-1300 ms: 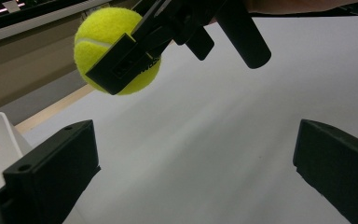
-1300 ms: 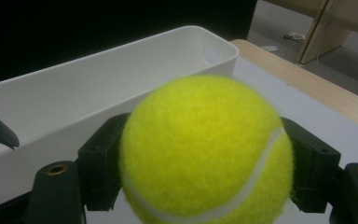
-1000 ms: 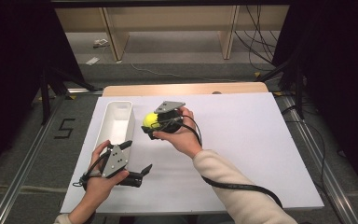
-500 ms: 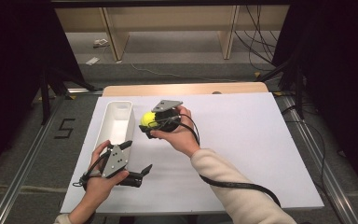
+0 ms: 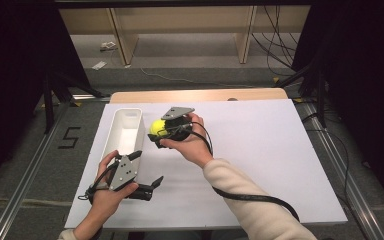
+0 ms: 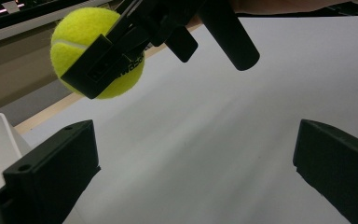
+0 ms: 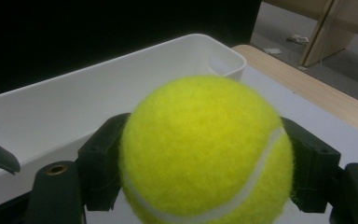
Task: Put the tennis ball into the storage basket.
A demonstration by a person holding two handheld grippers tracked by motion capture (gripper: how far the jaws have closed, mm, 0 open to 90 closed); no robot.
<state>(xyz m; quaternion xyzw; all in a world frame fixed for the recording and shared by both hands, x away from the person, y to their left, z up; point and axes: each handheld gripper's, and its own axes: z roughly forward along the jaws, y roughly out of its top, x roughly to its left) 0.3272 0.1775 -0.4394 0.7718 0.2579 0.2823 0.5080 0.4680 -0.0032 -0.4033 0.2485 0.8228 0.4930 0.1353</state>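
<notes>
White table (image 5: 260, 165) carries one long white bin (image 5: 125, 131) at its left. Two grippers work over it: the left gripper (image 5: 147, 172), jaws spread and empty, near the front edge; the right gripper (image 5: 156, 134) pinches one yellow ball (image 5: 157, 128), raised just beside the bin.
</notes>
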